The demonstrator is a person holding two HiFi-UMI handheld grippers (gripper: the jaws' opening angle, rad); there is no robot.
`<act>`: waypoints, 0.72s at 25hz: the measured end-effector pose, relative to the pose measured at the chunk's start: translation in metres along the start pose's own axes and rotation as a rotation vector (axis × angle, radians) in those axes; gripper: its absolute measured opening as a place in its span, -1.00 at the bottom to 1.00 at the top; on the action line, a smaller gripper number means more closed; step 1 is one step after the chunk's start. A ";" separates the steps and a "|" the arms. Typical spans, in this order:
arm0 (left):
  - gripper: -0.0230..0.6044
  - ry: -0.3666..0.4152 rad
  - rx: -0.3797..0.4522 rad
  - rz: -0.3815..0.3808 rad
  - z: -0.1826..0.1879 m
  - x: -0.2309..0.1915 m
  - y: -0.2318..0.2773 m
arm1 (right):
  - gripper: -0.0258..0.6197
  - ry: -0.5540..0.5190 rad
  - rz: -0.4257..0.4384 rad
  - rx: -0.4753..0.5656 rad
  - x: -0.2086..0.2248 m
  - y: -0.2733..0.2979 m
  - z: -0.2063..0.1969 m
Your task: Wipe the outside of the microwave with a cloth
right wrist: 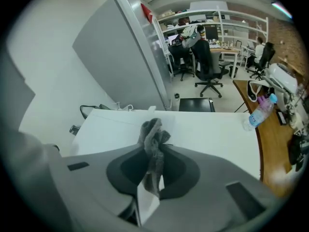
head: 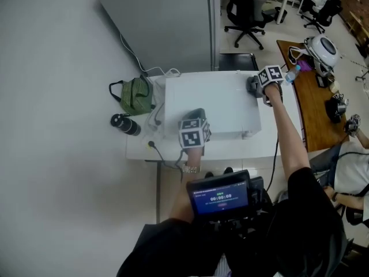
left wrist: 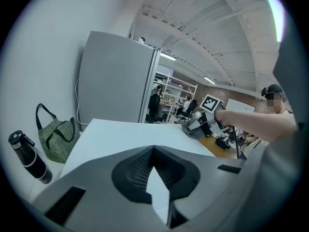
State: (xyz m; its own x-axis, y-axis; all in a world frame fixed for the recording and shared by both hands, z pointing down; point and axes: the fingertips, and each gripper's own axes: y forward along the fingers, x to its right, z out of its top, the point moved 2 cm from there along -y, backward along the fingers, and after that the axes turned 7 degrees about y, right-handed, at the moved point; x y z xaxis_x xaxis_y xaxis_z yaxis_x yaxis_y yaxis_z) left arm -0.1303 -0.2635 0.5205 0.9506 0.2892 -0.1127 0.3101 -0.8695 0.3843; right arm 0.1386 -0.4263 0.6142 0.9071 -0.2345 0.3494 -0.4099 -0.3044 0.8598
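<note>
My right hand-held gripper (head: pixel 260 85) pinches grey cloth (right wrist: pixel 153 138) at far right corner of microwave (head: pixel 213 103) top. Unwiped top lies leftward from cloth, long axis left-right. My left hand-held gripper (head: pixel 195 120) pressed together, empty, over near edge. Judgement: right does wiping.

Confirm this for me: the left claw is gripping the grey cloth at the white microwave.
Not quite: the right claw grips the grey cloth at the white microwave, not the left. The right gripper view shows the cloth pinched between its jaws. In the left gripper view, the left claw has its jaws together on nothing.
</note>
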 end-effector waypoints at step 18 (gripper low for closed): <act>-0.94 -0.077 -0.021 0.251 -0.033 -0.084 -0.074 | -0.79 -0.425 0.411 -0.208 -0.342 0.111 -0.072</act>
State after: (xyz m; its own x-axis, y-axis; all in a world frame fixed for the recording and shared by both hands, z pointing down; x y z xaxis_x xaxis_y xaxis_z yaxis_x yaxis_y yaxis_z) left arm -0.2339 -0.2099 0.5320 0.9962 0.0335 -0.0810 0.0651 -0.9016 0.4276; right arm -0.2103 -0.3135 0.6167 0.5448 -0.6542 0.5246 -0.6512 0.0641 0.7562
